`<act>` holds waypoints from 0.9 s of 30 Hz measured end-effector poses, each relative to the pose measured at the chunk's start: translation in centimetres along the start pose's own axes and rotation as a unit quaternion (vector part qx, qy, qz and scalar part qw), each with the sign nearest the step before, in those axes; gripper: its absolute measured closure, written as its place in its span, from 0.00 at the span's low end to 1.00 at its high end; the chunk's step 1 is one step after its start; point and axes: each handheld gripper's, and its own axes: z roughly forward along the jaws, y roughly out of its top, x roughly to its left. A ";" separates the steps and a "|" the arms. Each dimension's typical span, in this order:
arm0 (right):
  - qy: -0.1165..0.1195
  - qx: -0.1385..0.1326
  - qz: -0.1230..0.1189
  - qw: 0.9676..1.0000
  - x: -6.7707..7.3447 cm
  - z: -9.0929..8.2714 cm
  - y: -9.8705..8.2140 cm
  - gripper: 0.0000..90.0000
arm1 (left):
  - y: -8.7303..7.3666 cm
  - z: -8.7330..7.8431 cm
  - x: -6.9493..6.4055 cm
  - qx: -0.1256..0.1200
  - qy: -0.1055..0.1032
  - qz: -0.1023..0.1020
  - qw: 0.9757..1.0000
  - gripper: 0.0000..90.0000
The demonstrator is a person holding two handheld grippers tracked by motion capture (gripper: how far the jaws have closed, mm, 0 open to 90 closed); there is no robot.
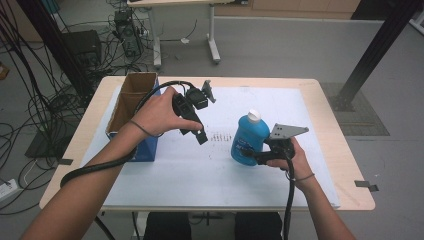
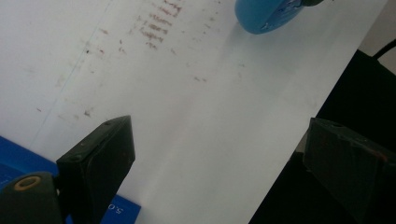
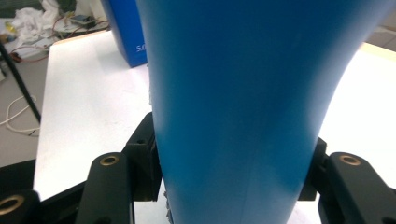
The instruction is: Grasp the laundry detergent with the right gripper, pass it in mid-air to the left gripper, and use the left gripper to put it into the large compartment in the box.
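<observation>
On the white sheet, right tool (image 1: 252,156) clamps the blue bottle (image 1: 248,136); left tool (image 1: 199,131) gapes; label unreadable.

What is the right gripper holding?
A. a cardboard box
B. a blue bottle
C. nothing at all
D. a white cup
B: the right gripper has its jaws pressed on both sides of the blue bottle, which stands on the table; the right gripper view shows the bottle's blue body squeezed between the two black jaws.
</observation>
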 end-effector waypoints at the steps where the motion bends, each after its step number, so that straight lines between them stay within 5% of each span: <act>1: 0.004 0.002 -0.003 1.000 0.0 0.1 0.2 0.46 | 0.0 -0.2 -0.2 -0.001 0.000 0.005 1.000 0.10; 10: 0.029 0.009 -0.017 0.999 -0.2 0.4 1.2 0.46 | 0.5 -1.4 -2.0 0.003 -0.016 0.069 0.997 0.10; 27: 0.090 0.016 -0.057 0.994 0.6 1.2 3.0 0.46 | 1.2 -2.9 -2.8 0.000 -0.038 0.110 0.993 0.10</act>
